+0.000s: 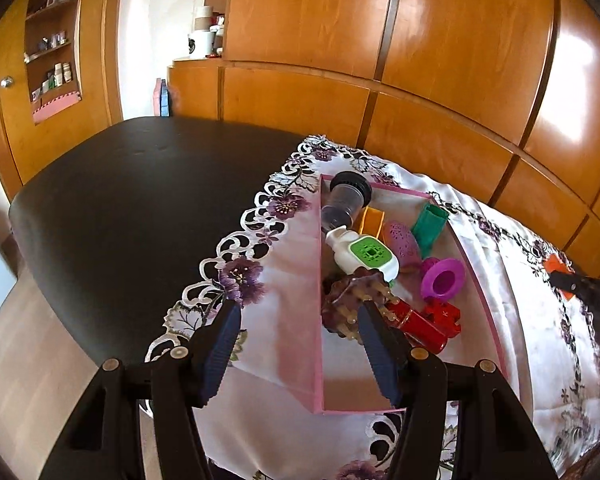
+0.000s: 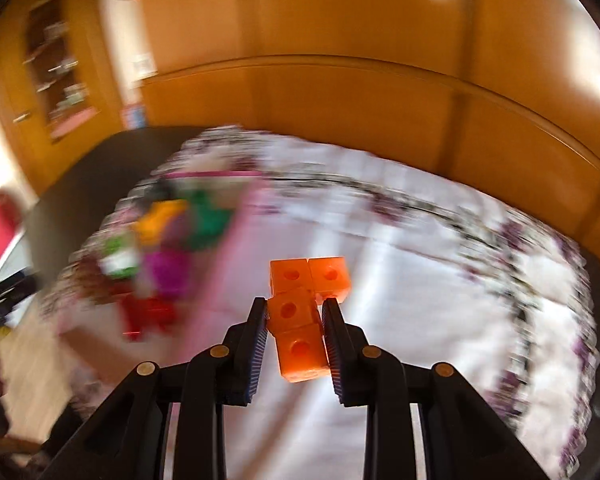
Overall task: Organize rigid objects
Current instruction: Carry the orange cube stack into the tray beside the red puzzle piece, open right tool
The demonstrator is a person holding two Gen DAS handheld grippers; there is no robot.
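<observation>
right hand-held gripper (image 2: 295,312) clamps orange cube block (image 2: 300,320); left hand-held gripper (image 1: 298,320) half-open, empty.

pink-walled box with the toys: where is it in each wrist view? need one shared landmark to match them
Left wrist: the pink-walled cardboard box sits centre to lower right; the open left gripper straddles its near-left wall.
Right wrist: blurred, left of centre, beyond and left of the right gripper, which is shut on linked orange plastic cubes.
Shared landmark: the white floral-embroidered tablecloth under the box.
</observation>
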